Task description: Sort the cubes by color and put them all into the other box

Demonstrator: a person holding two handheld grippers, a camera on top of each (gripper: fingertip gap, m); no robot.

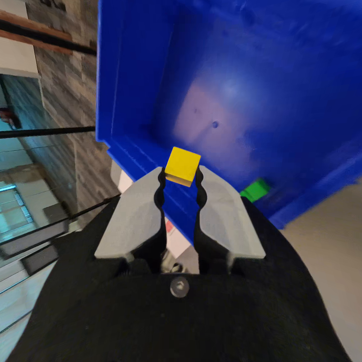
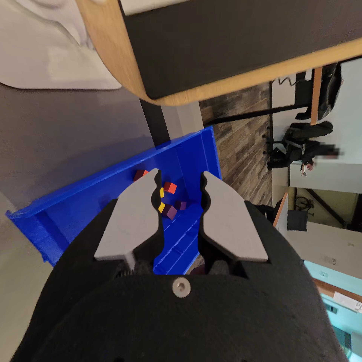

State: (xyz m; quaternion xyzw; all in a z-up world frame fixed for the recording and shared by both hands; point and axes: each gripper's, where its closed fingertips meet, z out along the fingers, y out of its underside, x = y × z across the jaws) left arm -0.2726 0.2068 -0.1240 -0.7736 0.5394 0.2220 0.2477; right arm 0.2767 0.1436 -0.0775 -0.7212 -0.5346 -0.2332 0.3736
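In the left wrist view my left gripper (image 1: pixel 180 172) is shut on a yellow cube (image 1: pixel 182 166) and holds it over the near rim of a blue box (image 1: pixel 137 78). A green cube (image 1: pixel 255 189) lies in that box near its lower corner. In the right wrist view my right gripper (image 2: pixel 179 176) is open and empty above a second blue box (image 2: pixel 82 197). That box holds two orange-red cubes (image 2: pixel 170 187), two purple cubes (image 2: pixel 170 211) and a yellow cube (image 2: pixel 161 207), partly hidden by my left finger.
The boxes sit on a grey tabletop (image 2: pixel 58 127). A wood-edged chair back with a dark panel (image 2: pixel 215 49) hangs close above the second box. Patterned carpet (image 2: pixel 241 137) and office furniture lie beyond the table edge. A person with blurred head sits far right (image 2: pixel 305 148). My hands' fingertips stand some 55 cm from each other.
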